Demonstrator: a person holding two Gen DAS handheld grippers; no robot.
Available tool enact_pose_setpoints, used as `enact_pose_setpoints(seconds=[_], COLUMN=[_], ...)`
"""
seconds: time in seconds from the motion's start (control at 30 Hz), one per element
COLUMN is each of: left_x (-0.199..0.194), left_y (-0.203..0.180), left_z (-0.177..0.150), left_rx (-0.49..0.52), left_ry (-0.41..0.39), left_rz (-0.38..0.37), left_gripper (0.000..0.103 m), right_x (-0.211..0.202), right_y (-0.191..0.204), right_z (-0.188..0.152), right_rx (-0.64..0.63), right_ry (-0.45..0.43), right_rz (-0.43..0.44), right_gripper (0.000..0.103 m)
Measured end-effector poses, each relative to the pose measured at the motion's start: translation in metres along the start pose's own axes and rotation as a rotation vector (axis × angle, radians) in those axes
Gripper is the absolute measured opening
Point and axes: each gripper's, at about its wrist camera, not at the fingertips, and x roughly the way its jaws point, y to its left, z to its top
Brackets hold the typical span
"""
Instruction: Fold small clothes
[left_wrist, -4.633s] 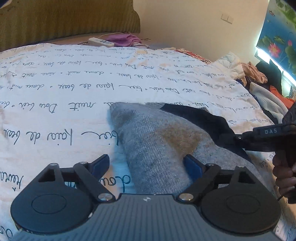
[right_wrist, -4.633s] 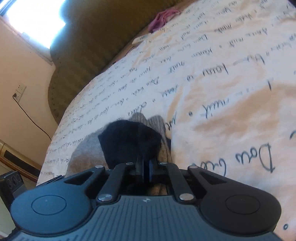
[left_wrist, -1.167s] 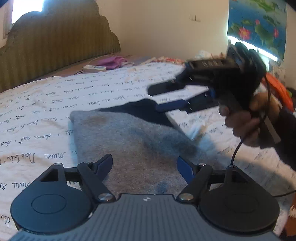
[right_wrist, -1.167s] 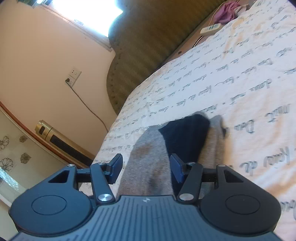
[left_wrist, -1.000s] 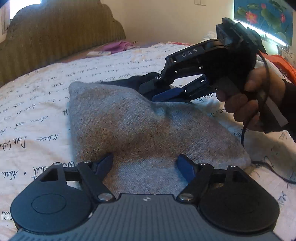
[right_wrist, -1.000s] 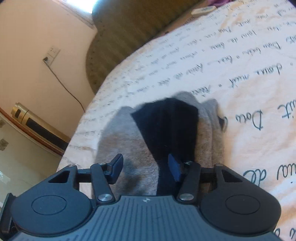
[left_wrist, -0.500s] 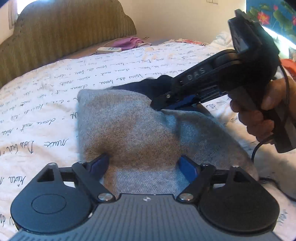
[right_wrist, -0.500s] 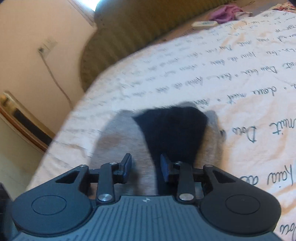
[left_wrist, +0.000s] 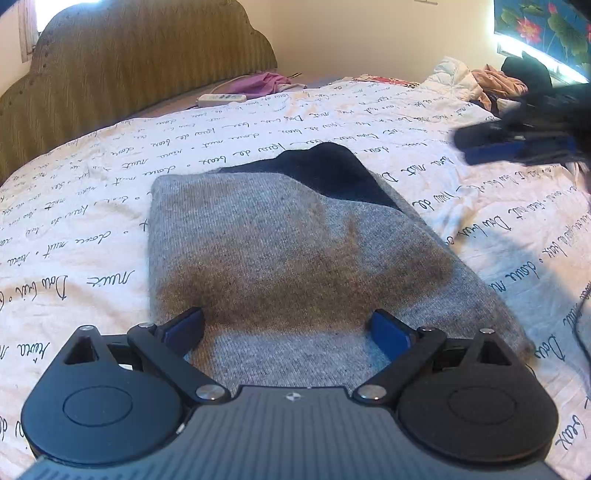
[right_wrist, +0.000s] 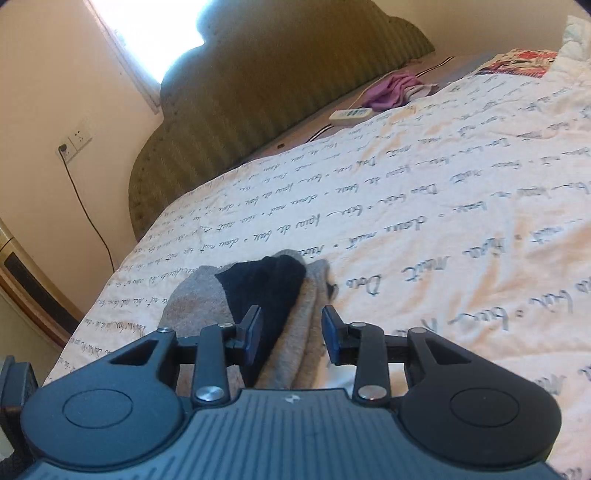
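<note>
Where legible, "Dou" on bedspread (left_wrist: 332, 122)

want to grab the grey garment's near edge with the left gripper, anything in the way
Nothing visible does. The left gripper, jaws wide open, sits right over the grey garment with only bare knit ahead. The right gripper is off to the side, clear of it.

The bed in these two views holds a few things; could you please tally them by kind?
Grey and black garment, folded on the quilt: 1
Purple cloth by the headboard: 1
White remote control: 1
Heap of mixed clothes at the far right edge: 1 heap; pieces cannot be counted
Total: 4
</note>
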Motion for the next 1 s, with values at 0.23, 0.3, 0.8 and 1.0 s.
enact_pose_setpoints(seconds=[0.23, 0.3, 0.8, 1.0], left_x=[-0.025, -0.046, -0.127, -0.074], left_y=[0.014, 0.029, 0.073, -0.033], left_z=[-0.003, -0.007, -0.029, -0.036], left_rx=[-0.056, -0.056, -0.289, 0.029], left_ry=[-0.032, -0.075, -0.198, -0.185], left_rz=[0.01, 0.044, 0.117, 0.127], left_gripper=[0.085, 0.085, 0.089, 0.083], right_x=[-0.105, -0.143, -0.115, 0.011], right_y=[-0.035, -0.041, 0.013, 0.065], right_z=[-0.03, -0.037, -0.061, -0.028], right_rx=[-0.056, -0.081, -0.069, -0.009], right_ry=[-0.05, -0.081, -0.074, 0.024], right_rz=[-0.266, -0.349, -0.066, 0.12], right_gripper=[0.044, 0.044, 0.073, 0.073])
